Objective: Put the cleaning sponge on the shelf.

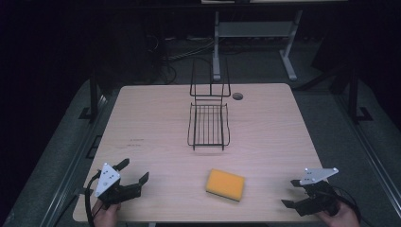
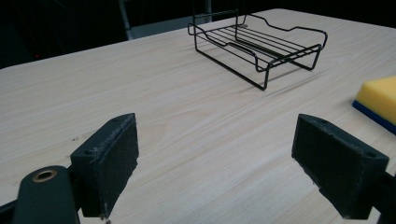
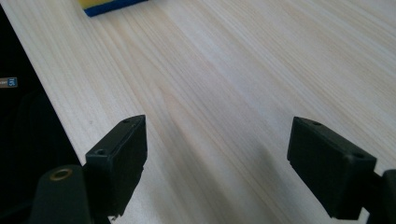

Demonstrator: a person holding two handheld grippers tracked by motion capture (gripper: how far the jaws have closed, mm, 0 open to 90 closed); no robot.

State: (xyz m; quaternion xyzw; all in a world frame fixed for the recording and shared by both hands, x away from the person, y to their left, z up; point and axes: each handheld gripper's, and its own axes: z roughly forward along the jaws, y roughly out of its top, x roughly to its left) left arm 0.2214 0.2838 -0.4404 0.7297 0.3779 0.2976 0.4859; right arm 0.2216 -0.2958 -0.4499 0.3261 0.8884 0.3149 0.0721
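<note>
Sponge: the flat yellow rectangular sponge with a dark blue scouring underside (image 1: 225,184) lies loose on the worktop near its front edge, a little right of the middle, roughly between your two grippers and touching neither.
Handling: judge it light, soft and springy. It should give under the pads rather than slip, and nothing about it looks fragile.
Where to grip: take it across the two long sides, pads low enough to catch both the yellow foam and the firmer blue layer; a squeeze on the foam alone may just fold it.
Left gripper: your left gripper (image 1: 126,173) sits at the front-left corner of the worktop, jaws spread wide with nothing between them. Its own view shows the sponge's corner (image 2: 377,101) off to the right.
Right gripper: your right gripper (image 1: 292,193) rests at the front-right corner, jaws likewise released and empty, with a sliver of the sponge (image 3: 110,5) at the top of its view.
Rack: the black wire rack with a tall looped back (image 1: 208,125) stands behind the sponge toward the middle of the worktop, well apart from it.
Worktop: the pale wood-grain worktop (image 1: 274,127) is otherwise bare apart from a small round grommet (image 1: 238,96) near the back edge.
</note>
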